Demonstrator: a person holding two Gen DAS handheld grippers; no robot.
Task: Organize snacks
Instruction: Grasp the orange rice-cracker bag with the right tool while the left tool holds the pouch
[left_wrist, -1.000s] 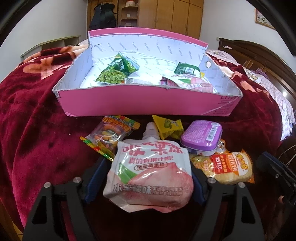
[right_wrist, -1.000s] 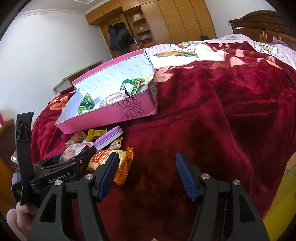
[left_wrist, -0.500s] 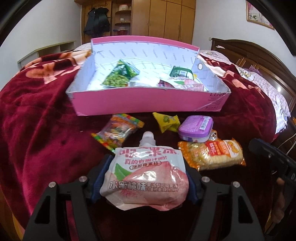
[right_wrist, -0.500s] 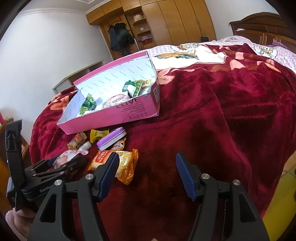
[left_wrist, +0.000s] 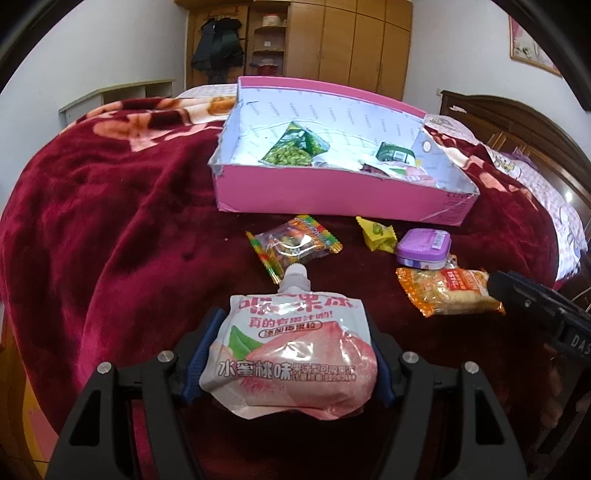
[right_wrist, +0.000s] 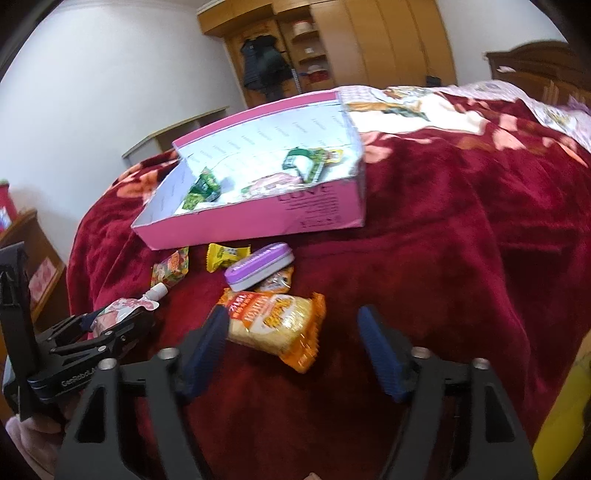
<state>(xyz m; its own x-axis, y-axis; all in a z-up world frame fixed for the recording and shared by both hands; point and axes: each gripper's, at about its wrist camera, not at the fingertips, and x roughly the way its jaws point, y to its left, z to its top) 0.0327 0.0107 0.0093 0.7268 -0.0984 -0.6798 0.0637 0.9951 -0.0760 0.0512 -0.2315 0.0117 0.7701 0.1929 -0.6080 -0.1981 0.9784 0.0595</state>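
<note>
On a dark red bed blanket (left_wrist: 110, 221), a peach jelly pouch (left_wrist: 291, 354) is clamped by the left gripper (left_wrist: 288, 362), short of the pink box (left_wrist: 332, 195). The right gripper (right_wrist: 291, 350) is being opened, nothing grasped, its fingers astride the orange snack packet (right_wrist: 280, 325).

Bedroom: bed with dark red blanket (left_wrist: 110, 221), white walls (right_wrist: 92, 92), wooden wardrobe (left_wrist: 351, 48), dark wooden headboard (left_wrist: 517, 122), low shelf (left_wrist: 118, 96), coat (left_wrist: 218, 48) hanging, framed picture (left_wrist: 532, 48).
</note>
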